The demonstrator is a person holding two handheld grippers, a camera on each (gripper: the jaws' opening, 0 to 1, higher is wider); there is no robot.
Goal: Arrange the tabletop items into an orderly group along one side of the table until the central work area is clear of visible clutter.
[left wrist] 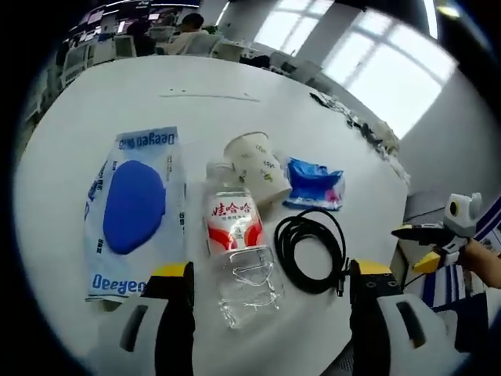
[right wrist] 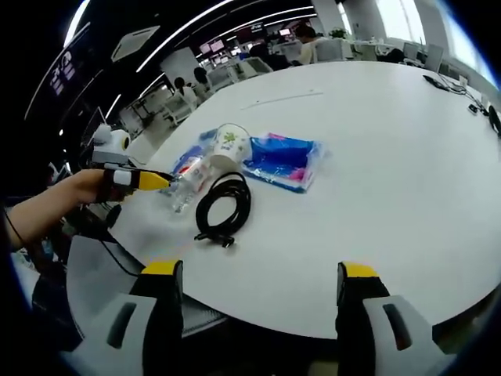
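- The left gripper (left wrist: 270, 286) hovers low over the white worktop (left wrist: 196, 86), jaws released and spread to either side of a clear water bottle (left wrist: 237, 251) lying on its side; it looks set to take the bottle first.
- The right gripper (right wrist: 262, 290) hangs back off the worktop's edge, jaws apart and empty, probably waiting its turn.
- The items already sit close together near one edge: a flat blue-and-white packet (left wrist: 135, 207) just beside the bottle, a coiled black cable (left wrist: 311, 249) on the bottle's other side, and a crumpled blue wrapper (left wrist: 315, 182) near the cable.
- A paper cup (left wrist: 258, 166) lies tipped over, touching the bottle's cap end; nothing can be seen inside it.
- The bottle looks empty or nearly so.
- The group probably needs only straightening.
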